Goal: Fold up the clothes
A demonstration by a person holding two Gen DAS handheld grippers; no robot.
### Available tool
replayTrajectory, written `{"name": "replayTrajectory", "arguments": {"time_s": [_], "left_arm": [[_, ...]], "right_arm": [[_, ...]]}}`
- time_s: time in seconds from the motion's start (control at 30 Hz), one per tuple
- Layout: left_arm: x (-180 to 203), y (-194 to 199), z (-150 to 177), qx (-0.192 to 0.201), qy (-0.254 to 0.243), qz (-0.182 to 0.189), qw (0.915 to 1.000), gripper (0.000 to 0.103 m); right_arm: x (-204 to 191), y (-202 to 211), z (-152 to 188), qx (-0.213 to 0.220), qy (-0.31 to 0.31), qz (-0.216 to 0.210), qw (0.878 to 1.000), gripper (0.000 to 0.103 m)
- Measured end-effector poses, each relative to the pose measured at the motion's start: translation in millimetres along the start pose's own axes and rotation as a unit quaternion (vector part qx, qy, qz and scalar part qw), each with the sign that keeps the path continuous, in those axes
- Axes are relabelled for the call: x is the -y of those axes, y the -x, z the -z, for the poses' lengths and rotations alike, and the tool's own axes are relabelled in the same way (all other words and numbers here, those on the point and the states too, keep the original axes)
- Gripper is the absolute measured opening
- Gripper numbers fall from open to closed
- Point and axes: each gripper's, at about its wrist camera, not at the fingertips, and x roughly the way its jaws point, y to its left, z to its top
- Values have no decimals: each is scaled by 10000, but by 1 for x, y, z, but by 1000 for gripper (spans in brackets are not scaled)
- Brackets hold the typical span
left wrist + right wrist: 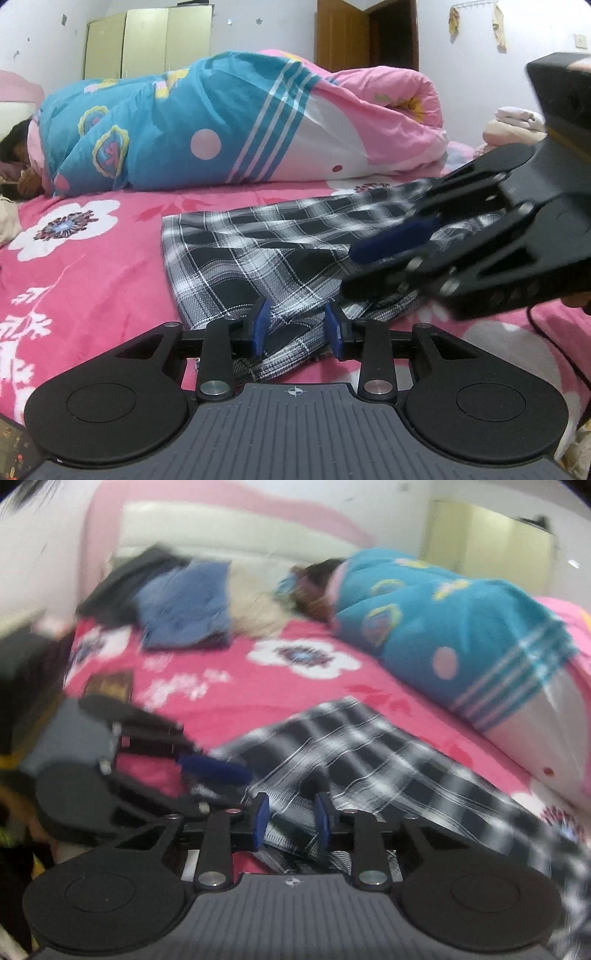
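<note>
One plaid garment (266, 251) on pink bedsheet (92, 280). Two grippers, left gripper (295, 328) and right gripper (290, 818) (blurred view), jaws apart, cloth between, unclamped.

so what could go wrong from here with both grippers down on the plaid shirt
1. The left gripper and right gripper are crowded at the same near edge of the plaid shirt, so they might knock together.
2. Both sets of jaws stand apart with bunched cloth between them; closing could catch several layers and spoil the fold.
3. The rolled quilt lies close behind, leaving little room to spread.
</note>
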Motion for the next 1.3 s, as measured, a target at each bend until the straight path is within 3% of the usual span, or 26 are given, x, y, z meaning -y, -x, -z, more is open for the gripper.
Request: {"name": "replayTrajectory", "arguments": {"time_s": [0.17, 0.27, 0.47, 0.77, 1.0, 1.3], "left_arm": [[-3, 2, 0, -35, -18, 21, 10000, 32], [-5, 3, 0, -56, -29, 34, 10000, 32], [-12, 7, 2, -2, -11, 113, 9999, 32], [7, 1, 7, 127, -707, -206, 9972, 31], [5, 1, 7, 194, -622, -265, 9975, 15], [-1, 9, 2, 534, -296, -299, 9977, 9]], "right_arm": [[0, -18, 2, -300, 366, -164, 9987, 18], [3, -23, 4, -359, 374, -164, 9985, 2], [26, -2, -1, 150, -575, -899, 9942, 0], [42, -1, 10, 87, -1364, -1273, 9824, 0], [74, 50, 25, 834, -2419, -1019, 9613, 0], [52, 51, 36, 471, -2197, -808, 9711, 1]]}}
